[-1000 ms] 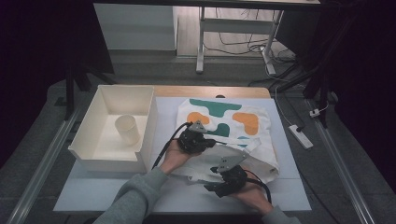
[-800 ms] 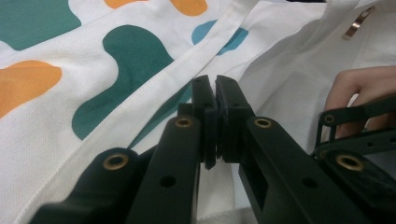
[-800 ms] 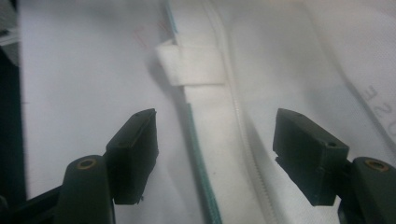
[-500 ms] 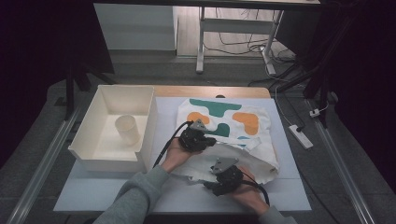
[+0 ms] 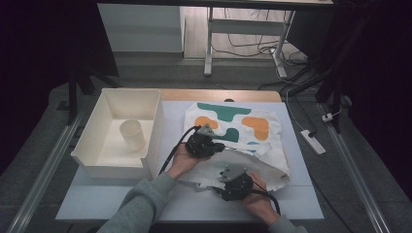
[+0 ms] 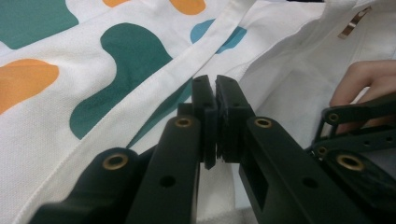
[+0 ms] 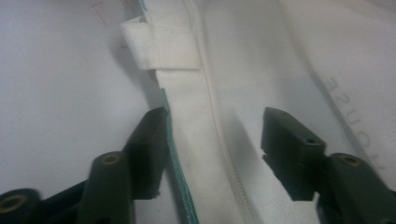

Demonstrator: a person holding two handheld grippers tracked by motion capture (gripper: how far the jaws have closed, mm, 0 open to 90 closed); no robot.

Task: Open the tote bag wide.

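**Hem between your right jaws, left claw pressed together over the print**

At the left of the table sat the cream open-topped plastic bin (image 5: 99, 145), square-walled and smooth, with a pale cylindrical cup (image 5: 132, 134) standing upright inside it. Neither of your grippers was near it.

Just right of the bin, your left gripper (image 5: 206, 143) lay over the white cotton tote bag printed with green, orange and blue blobs (image 5: 233, 126). In the left gripper view its jaws were pressed together with no gap to speak of; I could not tell whether any cloth was caught between them. Beyond the jaw tips a white fabric strap (image 6: 140, 109) crossed the printed weave on a slant.

Further right and nearer to you, your right gripper (image 7: 212, 140) was spread wide. The bag's thick folded hem (image 7: 196, 154) ran straight up between the two jaws, its long axis in line with the gripper's own reach, a green edge peeking from beneath against the left jaw. A stitched seam ran along it, and a short folded loop of webbing (image 7: 161, 46) sat just ahead of the left jaw tip. The cloth looked stiff and matte, lying on the smooth pale tabletop (image 5: 121, 204).

By my reading, your right hand was the better placed: closing there should pinch the hem across its width.
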